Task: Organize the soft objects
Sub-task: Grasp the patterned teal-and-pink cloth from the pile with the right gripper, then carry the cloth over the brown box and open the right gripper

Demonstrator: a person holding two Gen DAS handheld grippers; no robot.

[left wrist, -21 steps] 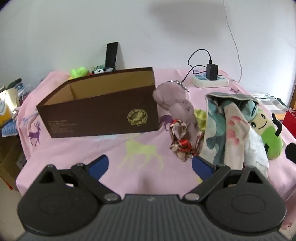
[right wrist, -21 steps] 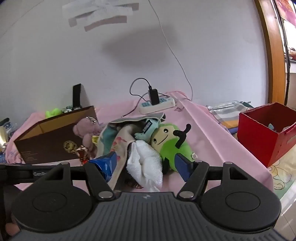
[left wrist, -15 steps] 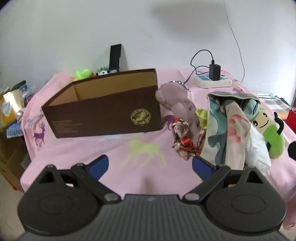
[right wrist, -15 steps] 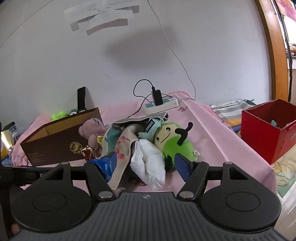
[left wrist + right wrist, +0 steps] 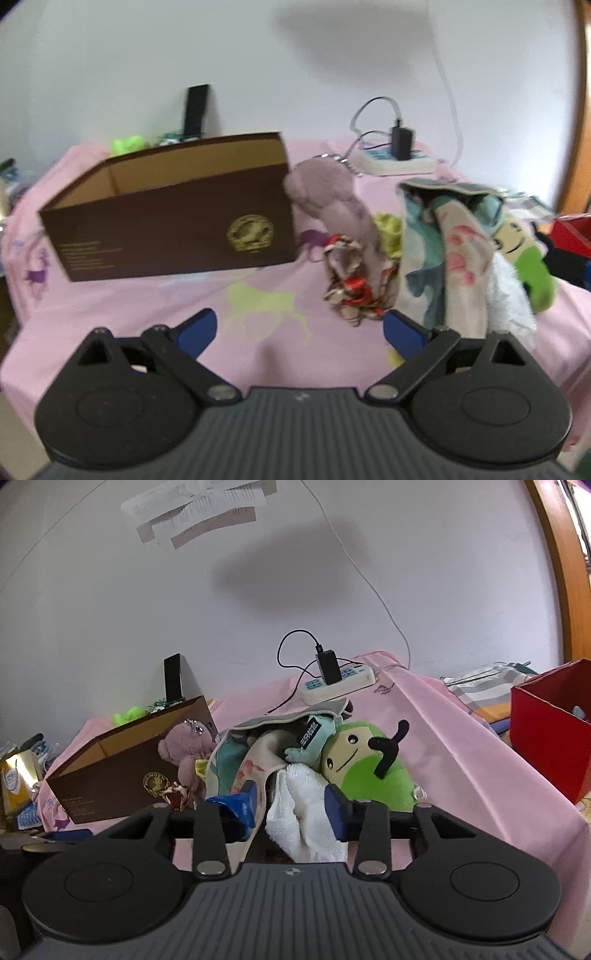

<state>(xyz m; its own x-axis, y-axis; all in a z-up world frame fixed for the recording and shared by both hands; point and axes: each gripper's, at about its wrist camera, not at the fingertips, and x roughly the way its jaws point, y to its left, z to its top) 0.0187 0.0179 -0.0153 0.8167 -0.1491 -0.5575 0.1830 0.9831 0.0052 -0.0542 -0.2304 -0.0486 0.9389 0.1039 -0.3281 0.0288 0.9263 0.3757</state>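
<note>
A pile of soft things lies on the pink cloth: a mauve plush bear [image 5: 332, 206], a patterned red scrunchie [image 5: 351, 291], a floral cloth [image 5: 447, 254], a white towel [image 5: 303, 808] and a green plush [image 5: 369, 771]. An open brown box [image 5: 173, 225] stands left of the pile. My left gripper [image 5: 301, 326] is open and empty, in front of the box and the scrunchie. My right gripper [image 5: 290, 806] has its jaws closed in around the white towel.
A white power strip [image 5: 336, 688] with a black charger and cables lies at the back near the wall. A black phone [image 5: 195, 110] leans on the wall behind the box. A red box [image 5: 550, 734] stands off the bed's right side.
My right gripper's jaws have narrowed from wide open onto the white towel. Both grippers have pulled back a little from the pile.
</note>
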